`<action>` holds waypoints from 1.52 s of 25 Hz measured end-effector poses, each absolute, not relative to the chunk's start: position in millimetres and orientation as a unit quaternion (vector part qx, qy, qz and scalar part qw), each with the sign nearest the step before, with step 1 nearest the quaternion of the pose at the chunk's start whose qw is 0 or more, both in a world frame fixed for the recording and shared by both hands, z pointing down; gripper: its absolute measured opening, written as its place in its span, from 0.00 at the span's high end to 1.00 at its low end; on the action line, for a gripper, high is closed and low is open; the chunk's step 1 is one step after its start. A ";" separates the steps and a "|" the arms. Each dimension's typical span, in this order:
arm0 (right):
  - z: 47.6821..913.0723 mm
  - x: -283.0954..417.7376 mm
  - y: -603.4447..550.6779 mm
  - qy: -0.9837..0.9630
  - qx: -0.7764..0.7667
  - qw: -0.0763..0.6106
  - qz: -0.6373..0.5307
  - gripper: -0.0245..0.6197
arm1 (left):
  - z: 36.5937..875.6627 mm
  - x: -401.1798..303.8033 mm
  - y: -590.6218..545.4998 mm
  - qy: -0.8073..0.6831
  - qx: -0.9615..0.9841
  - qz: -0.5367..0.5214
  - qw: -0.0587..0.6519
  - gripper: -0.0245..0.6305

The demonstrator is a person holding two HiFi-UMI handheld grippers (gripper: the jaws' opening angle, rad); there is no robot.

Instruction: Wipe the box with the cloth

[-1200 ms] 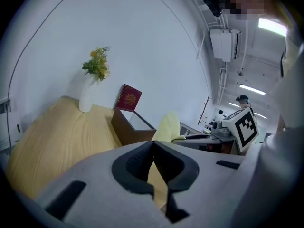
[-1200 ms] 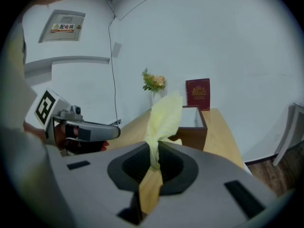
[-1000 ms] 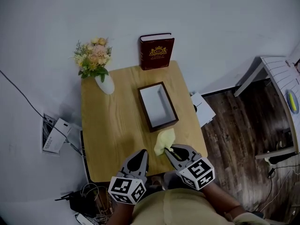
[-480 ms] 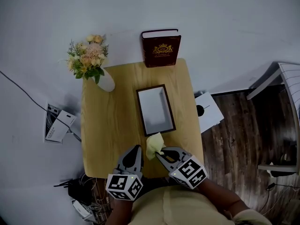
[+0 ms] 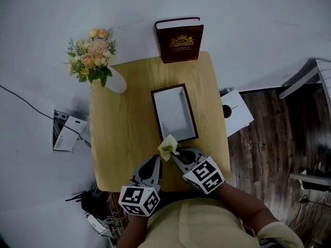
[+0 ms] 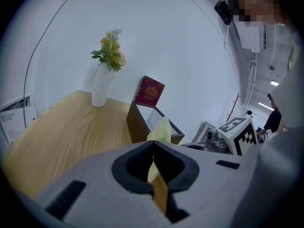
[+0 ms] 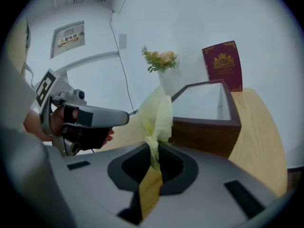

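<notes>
Right gripper [image 7: 152, 169] is clenched on a pinch of the yellow cloth [image 7: 159, 110] — the rest stands up above the jaws in a loose bunch. Left gripper [image 6: 153, 156] is closed tight with nothing in it; the yellow showing past its tips is the other gripper's cloth.

From the head view the cloth sits right at the 6 o'clock end of the box [image 5: 174, 111], by the near rim. Can't tell if it's touching yet. The box lies open in the middle of the table [image 5: 116, 133], with a vase [image 5: 115, 82] at 10 o'clock and a book [image 5: 179, 40] at 12.

The cloth looks thin, soft and light, so I'd guess it'll fold and drag rather than push — the bunched pinch seems the right hold. The box looks stiff but light and may slide when rubbed, so bracing its 9 o'clock wall would help.
</notes>
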State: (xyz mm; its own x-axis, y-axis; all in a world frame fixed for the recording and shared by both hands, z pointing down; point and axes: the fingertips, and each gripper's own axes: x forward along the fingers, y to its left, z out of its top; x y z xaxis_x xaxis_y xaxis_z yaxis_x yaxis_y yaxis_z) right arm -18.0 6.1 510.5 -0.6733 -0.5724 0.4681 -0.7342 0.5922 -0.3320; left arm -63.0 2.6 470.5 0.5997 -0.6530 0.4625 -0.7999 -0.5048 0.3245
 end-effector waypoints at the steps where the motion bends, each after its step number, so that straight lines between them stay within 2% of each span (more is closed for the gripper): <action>1: 512.7 -17.7 3.9 -0.874 0.381 0.158 0.258 0.90 | 473.1 -64.4 1.2 -0.420 0.857 0.146 0.259 0.93; 19: 528.8 62.9 7.0 -0.783 0.526 0.144 0.299 0.90 | 480.7 -47.4 -10.3 -0.332 0.893 0.170 0.252 0.93; 31: 504.0 80.0 29.0 -0.795 0.518 0.149 0.280 0.90 | 455.3 -39.5 -16.9 -0.346 0.899 0.145 0.228 0.93; 38: 463.4 97.6 17.1 -0.812 0.513 0.156 0.229 0.90 | 437.7 -37.9 -32.3 -0.357 0.897 0.122 0.231 0.93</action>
State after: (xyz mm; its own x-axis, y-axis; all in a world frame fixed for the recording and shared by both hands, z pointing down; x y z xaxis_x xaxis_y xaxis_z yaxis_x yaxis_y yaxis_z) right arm 97.6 17.1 463.4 -0.4248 -0.7623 0.4884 -0.9051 0.3689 -0.2115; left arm -37.9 -32.3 437.7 0.7160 -0.5833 0.3835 -0.6960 -0.6386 0.3283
